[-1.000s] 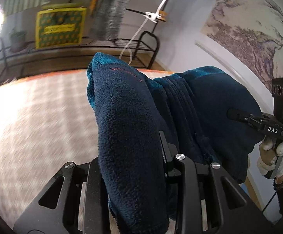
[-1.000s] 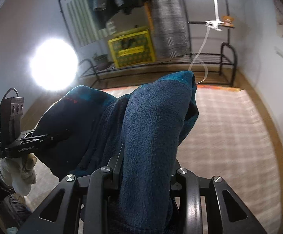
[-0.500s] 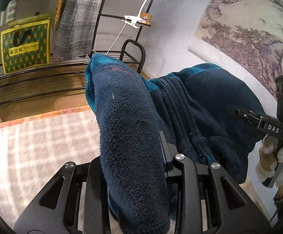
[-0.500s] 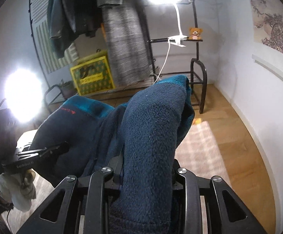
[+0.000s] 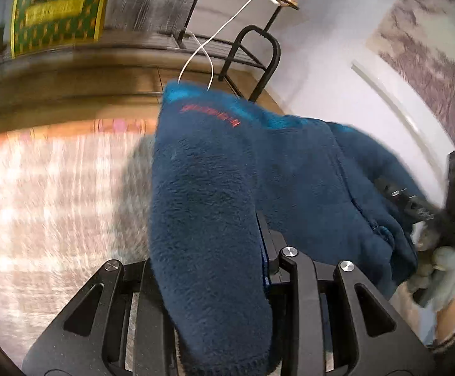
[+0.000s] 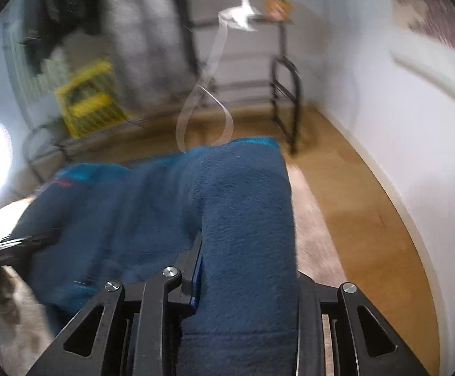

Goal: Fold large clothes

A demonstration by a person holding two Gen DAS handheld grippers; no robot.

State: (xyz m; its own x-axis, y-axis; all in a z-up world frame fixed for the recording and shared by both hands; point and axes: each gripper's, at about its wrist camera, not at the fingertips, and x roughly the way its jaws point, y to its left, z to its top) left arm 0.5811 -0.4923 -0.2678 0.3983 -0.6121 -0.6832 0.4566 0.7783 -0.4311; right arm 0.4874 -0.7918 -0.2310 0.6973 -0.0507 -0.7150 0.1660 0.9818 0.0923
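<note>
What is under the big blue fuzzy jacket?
Below the blue fleece jacket, a checked rug shows, blurred. The fleece drapes over the left hand-held gripper, hiding its fingertips and whatever rug lies directly beneath.

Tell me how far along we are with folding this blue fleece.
Done: the blue fleece is picked up, bunched in the left gripper and the right gripper, spanning between them. In hand: it hangs lifted over the checked rug, both views motion-blurred. Left: no neat fold shows; the garment looks draped and bunched, so it likely needs laying flat on the rug, folding and squaring up.
</note>
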